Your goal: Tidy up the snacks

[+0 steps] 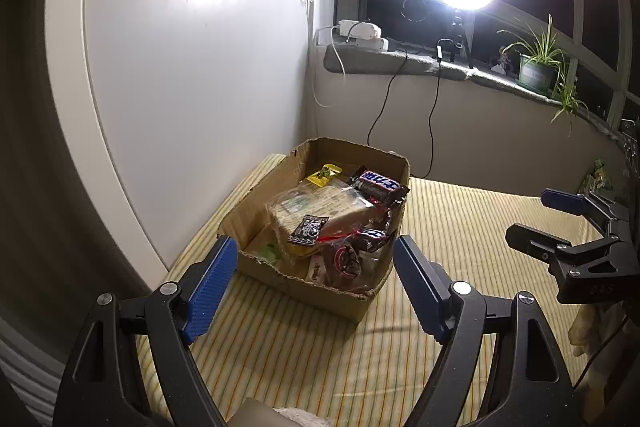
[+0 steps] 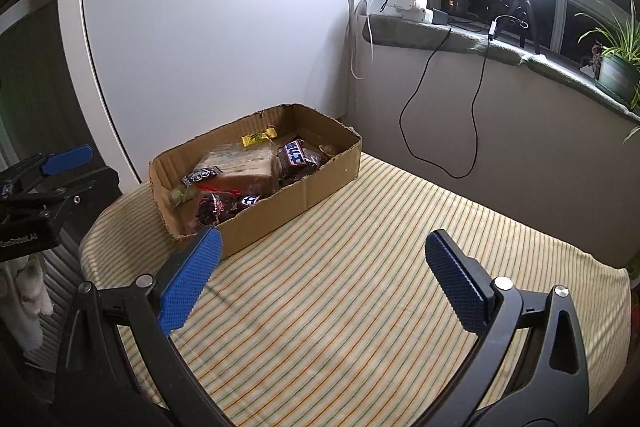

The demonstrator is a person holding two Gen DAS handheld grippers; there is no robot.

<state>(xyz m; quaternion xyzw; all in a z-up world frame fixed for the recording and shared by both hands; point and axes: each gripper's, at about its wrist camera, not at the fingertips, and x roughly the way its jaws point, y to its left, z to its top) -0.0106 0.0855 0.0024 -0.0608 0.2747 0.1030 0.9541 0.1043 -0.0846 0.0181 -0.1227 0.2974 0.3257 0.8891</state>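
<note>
We held both grippers, left gripper (image 1: 312, 263) and right gripper (image 2: 320, 259), jaws wide and empty, near the snack-filled cardboard box (image 1: 340, 297).

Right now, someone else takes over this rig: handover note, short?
Left gripper: open, empty, aimed at the cardboard box.
Right gripper: open, empty, over bare striped tablecloth.
Snacks are all in the box: wrapped bread, chocolate bar, yellow packet, small dark packets.
Done: nothing loose on the cloth.
Left: possibly tidying inside the box; nothing gripped.

Snack-filled cardboard box (image 1: 264, 269) before open tongs (image 1: 316, 247)
</note>
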